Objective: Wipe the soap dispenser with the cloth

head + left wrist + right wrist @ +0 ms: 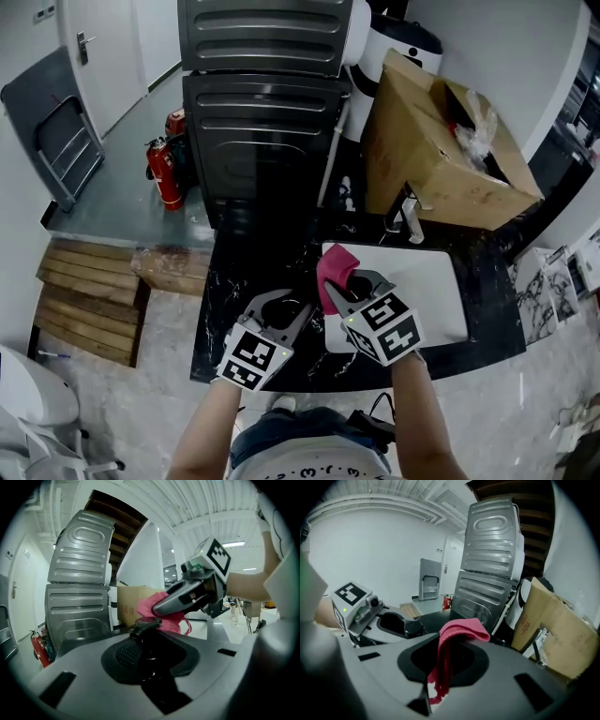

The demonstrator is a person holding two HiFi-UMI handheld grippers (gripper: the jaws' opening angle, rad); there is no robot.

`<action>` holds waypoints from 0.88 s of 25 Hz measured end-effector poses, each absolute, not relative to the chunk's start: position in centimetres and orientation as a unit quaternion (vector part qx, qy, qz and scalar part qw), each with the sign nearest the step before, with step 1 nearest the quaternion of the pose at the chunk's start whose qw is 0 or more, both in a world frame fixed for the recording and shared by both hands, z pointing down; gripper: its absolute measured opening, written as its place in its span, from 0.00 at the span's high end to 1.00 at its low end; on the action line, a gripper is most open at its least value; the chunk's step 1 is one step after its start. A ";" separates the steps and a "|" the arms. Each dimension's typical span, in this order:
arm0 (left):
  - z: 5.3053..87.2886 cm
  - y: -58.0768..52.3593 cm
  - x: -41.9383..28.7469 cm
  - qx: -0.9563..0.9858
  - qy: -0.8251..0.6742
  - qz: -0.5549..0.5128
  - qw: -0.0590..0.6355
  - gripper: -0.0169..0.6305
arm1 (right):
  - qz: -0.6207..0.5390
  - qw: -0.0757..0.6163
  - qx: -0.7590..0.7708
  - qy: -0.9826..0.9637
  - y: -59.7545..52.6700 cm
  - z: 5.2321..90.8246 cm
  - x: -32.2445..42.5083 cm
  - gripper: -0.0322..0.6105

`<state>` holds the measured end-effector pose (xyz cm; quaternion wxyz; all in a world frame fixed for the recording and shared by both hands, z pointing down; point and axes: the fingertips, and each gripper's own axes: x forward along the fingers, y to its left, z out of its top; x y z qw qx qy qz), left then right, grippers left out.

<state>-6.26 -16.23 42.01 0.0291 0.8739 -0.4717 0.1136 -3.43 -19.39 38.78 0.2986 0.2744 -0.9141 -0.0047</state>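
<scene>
The 2 stacked grey machines (262, 94) fill the head view at 12 o'clock, with the cardboard box (431, 159) at 2 o'clock. Below them runs the black marble counter (246, 258), with the white sink (427, 286) set into it at 4 o'clock.

Both tools meet over the counter near 6 o'clock. The left gripper (281, 314) has its jaws closed on the black soap dispenser (148, 623) and holds it upright, pump head on top. The right gripper (349, 286) has its jaws pinched on the pink cloth (461, 629), which bunches over the tips and trails down between them.

From the left gripper view, the cloth sits at 1 o'clock of the pump head, just beside it. Whether they touch I cannot tell.

This looks like the start of the wipe. Next, the cloth needs pressing onto the pump head and rubbing around and down the body, with the left grip steady.
</scene>
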 end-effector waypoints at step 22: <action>43.0 -18.2 -15.2 0.783 -0.513 -0.187 0.297 0.82 | 0.144 0.164 0.302 -0.928 -15.5 41.8 -5.2 0.88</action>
